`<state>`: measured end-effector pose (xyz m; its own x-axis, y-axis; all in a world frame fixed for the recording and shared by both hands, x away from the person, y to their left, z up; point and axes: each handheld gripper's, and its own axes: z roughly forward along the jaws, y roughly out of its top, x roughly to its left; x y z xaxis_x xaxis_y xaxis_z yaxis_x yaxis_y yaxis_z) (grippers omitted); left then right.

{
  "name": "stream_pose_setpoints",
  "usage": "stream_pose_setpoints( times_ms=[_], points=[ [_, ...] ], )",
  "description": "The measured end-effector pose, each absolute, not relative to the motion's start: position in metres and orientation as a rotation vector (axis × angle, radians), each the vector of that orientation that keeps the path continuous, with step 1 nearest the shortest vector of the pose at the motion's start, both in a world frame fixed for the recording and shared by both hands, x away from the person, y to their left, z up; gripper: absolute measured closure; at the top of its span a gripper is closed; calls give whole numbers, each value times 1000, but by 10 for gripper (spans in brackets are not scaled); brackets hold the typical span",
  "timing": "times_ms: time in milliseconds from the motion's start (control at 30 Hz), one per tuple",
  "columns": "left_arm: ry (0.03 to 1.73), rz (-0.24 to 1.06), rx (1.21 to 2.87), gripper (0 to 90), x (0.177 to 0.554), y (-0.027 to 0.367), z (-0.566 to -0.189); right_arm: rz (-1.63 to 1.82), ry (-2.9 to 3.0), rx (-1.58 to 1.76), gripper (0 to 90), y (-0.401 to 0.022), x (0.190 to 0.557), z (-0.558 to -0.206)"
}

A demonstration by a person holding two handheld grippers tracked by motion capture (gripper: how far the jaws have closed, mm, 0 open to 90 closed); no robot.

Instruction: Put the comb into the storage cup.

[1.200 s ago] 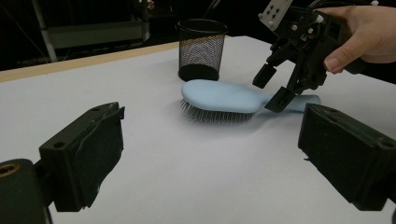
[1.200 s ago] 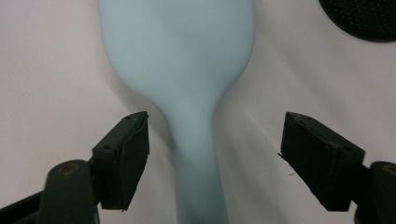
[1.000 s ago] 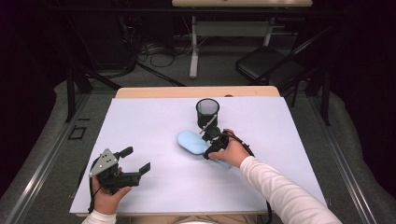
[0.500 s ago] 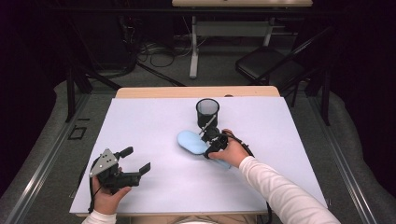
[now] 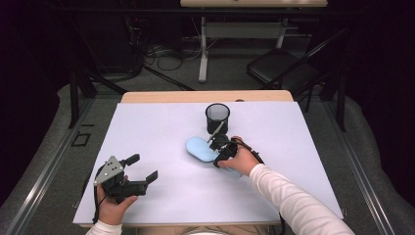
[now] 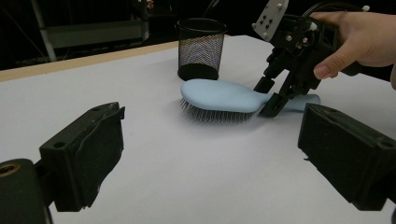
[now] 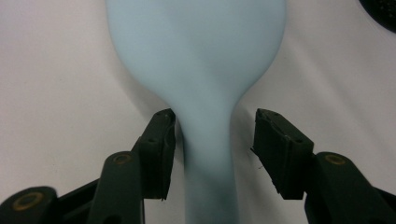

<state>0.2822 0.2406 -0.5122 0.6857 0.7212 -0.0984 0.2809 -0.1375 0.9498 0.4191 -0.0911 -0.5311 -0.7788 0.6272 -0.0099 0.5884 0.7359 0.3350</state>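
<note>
- A light-blue hairbrush (image 5: 201,148) is seen bristles-down near the middle of the table (image 5: 303,127), just in front of a black mesh cup (image 5: 217,117) that stands toward the far edge.
- The brush's handle is straddled by the right gripper (image 7: 212,154); its jaws have just been closing, with the handle between them.
- One jaw is at or very near the handle, while a clear gap is left on the other side, so the brush is not yet pinched.
- The left gripper (image 5: 142,169) is held apart near the near-left corner, its jaws spread and nothing between them.
- Because the handle sits off-centre between the jaws, it is likely to be pushed sideways as they close, and the brush could pivot on its bristles.
- A grip this far back on the smooth, rounded handle could let the heavier head droop or slip when the brush is lifted.
- The cup could be knocked by a tilted brush.
</note>
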Motion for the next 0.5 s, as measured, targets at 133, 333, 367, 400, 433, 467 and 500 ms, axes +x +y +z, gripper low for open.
stream_pose_setpoints(
  times_ms=[133,333,367,400,433,467,500],
  points=[
    [811,465,1716,69,282,241,-512,484,2812,999,528,-91,420,-531],
    [811,463,1715,69,282,240,-512,493,2822,995,574,-90,420,-532],
    [810,462,1715,69,282,240,-512,498,2823,987,575,-90,421,-532],
    [810,462,1716,68,283,240,-513,492,2824,983,576,-90,421,-533],
    [811,461,1716,69,283,240,-513,487,2828,989,579,-89,421,-532],
    [809,457,1717,69,283,240,-513,491,2828,986,580,-89,421,-532],
    [809,457,1717,69,283,240,-513,492,2829,984,580,-89,421,-532]
  ],
)
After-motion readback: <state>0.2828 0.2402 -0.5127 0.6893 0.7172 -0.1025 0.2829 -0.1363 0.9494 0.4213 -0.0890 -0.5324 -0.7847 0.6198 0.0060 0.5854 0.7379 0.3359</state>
